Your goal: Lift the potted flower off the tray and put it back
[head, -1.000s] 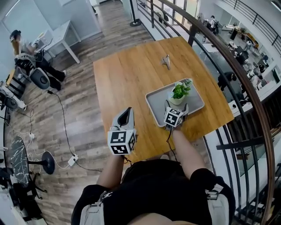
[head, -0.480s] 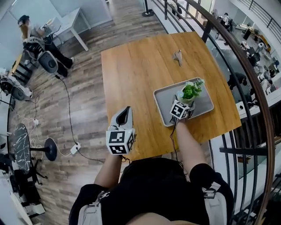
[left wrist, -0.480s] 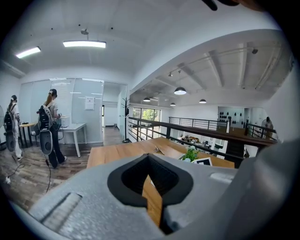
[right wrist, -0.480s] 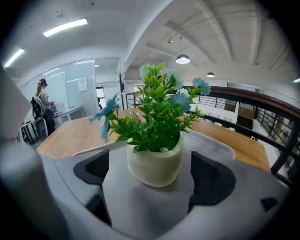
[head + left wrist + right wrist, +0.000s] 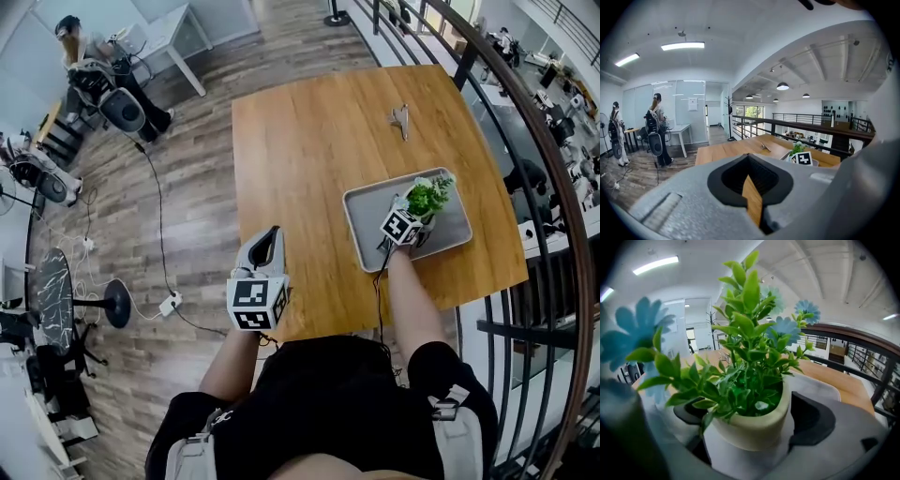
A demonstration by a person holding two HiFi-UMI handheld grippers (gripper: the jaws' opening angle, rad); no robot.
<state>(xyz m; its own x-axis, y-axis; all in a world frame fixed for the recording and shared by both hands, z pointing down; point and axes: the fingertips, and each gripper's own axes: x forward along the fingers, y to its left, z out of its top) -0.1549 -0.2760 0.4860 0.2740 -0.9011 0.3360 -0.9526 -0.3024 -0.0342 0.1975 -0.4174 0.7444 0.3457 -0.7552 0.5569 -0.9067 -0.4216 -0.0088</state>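
Currently clamping potted flower [image 5: 431, 197] in right tool [image 5: 413, 223], over tray [image 5: 367, 217] middle, at 2 o'clock from left tool [image 5: 270, 242]; holding left tool closed, empty, at 6 o'clock edge of surface [image 5: 309, 141]. Lift straight up, kept upright, grip below rim; lower gently onto same spot.

In the head view the right gripper [image 5: 417, 221] hides most of the pot [image 5: 754, 427]. The small metal thing [image 5: 401, 119] on the bench [image 5: 300, 159] is too small to name.

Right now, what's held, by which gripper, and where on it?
Right gripper grips the potted flower, green leaves and blue blooms in a cream round pot, fingers on its opposite sides below the rim. Left gripper: shut, empty.
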